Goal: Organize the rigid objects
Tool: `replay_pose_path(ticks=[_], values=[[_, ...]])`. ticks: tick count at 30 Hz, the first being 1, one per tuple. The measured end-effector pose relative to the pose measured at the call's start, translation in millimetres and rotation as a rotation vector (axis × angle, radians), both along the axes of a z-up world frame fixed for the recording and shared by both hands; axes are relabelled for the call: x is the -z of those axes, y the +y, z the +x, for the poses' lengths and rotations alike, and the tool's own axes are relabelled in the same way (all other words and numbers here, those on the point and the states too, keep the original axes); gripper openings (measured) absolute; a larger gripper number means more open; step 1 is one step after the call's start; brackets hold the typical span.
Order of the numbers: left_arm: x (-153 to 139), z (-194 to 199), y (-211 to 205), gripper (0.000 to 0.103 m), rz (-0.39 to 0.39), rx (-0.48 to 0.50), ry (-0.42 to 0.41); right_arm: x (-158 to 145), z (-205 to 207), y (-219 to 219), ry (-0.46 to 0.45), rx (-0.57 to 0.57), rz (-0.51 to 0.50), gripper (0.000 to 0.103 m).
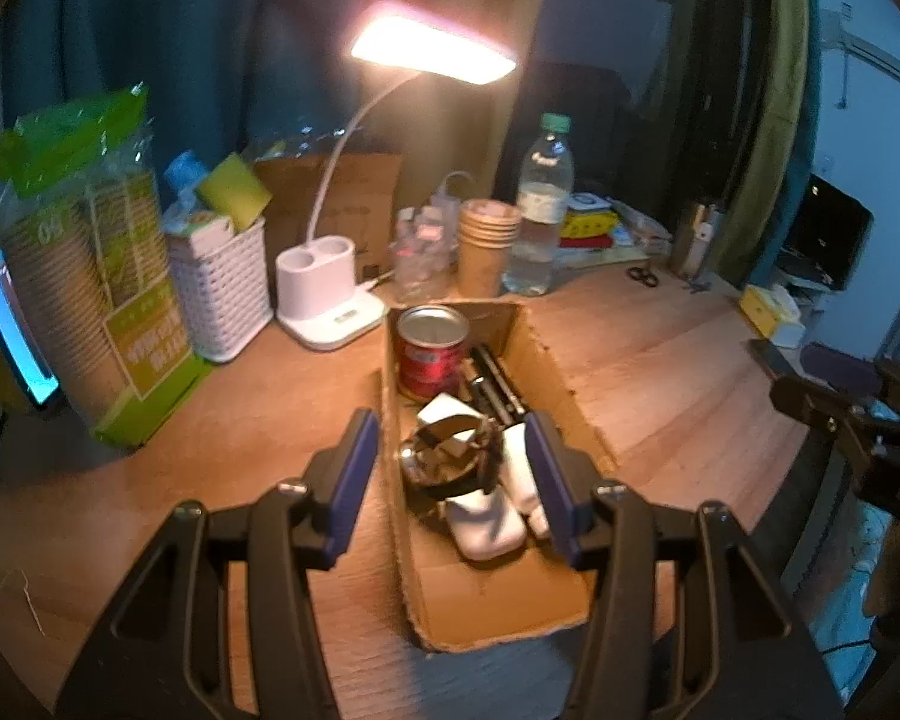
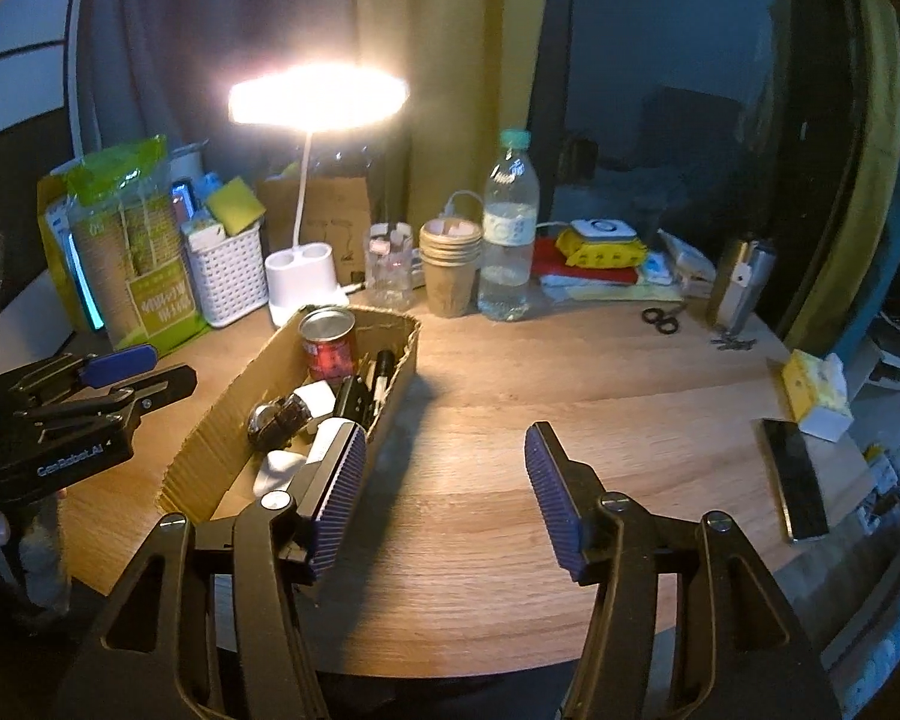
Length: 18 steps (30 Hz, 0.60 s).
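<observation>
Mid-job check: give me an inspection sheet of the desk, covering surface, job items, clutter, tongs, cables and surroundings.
Surface: wooden desk, lamp-lit.
Job's things: cardboard box holds a red can, a watch, white pieces, dark tools.
Clutter: water bottle, paper cups, white basket, scissors, phone, tissue box.
Tongs: left tongs open above the box, empty; right tongs open, empty.
Cables: white cord behind the cups.
Surroundings: curtains, dark room.
</observation>
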State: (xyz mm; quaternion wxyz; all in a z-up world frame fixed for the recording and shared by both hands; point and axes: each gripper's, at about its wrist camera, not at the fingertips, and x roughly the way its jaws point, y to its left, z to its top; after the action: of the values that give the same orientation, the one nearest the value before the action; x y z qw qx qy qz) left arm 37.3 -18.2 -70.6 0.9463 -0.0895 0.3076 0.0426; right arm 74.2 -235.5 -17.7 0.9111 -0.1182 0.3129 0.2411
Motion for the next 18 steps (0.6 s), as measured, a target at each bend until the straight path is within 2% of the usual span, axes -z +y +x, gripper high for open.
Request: replay_pose_path(ticks=[4, 5, 6, 8, 13, 15, 18], values=[[-13.8, -3.4, -10.0, 0.053, 0.024, 0.033, -0.022, -10.1, -8.5, -11.6, -0.028, 0.031, 0.013, 0.06], [-16.5, -3.7, -12.1, 0.057, 0.029, 0.041, -0.026, -13.1, -10.8, -14.7, -0.038, 0.04, 0.016, 0.06], [-18.9, -4.1, -14.1, 0.066, 0.034, 0.048, -0.028, -16.5, -13.3, -17.7, -0.048, 0.047, 0.016, 0.06], [-25.0, -6.5, -17.9, 0.074, 0.037, 0.064, -0.044, -21.8, -15.8, -22.0, -0.066, 0.058, 0.014, 0.064], [-41.3, -10.2, -22.7, 0.077, 0.051, 0.071, -0.075, -38.3, -22.0, -36.5, -0.114, 0.101, 0.021, 0.066], [-46.5, -10.4, -24.2, 0.083, 0.049, 0.073, -0.077, -43.1, -23.8, -40.1, -0.13, 0.112, 0.025, 0.066], [-57.7, -13.1, -31.6, 0.085, 0.068, 0.101, -0.093, -50.0, -28.4, -45.4, -0.155, 0.132, 0.033, 0.066]])
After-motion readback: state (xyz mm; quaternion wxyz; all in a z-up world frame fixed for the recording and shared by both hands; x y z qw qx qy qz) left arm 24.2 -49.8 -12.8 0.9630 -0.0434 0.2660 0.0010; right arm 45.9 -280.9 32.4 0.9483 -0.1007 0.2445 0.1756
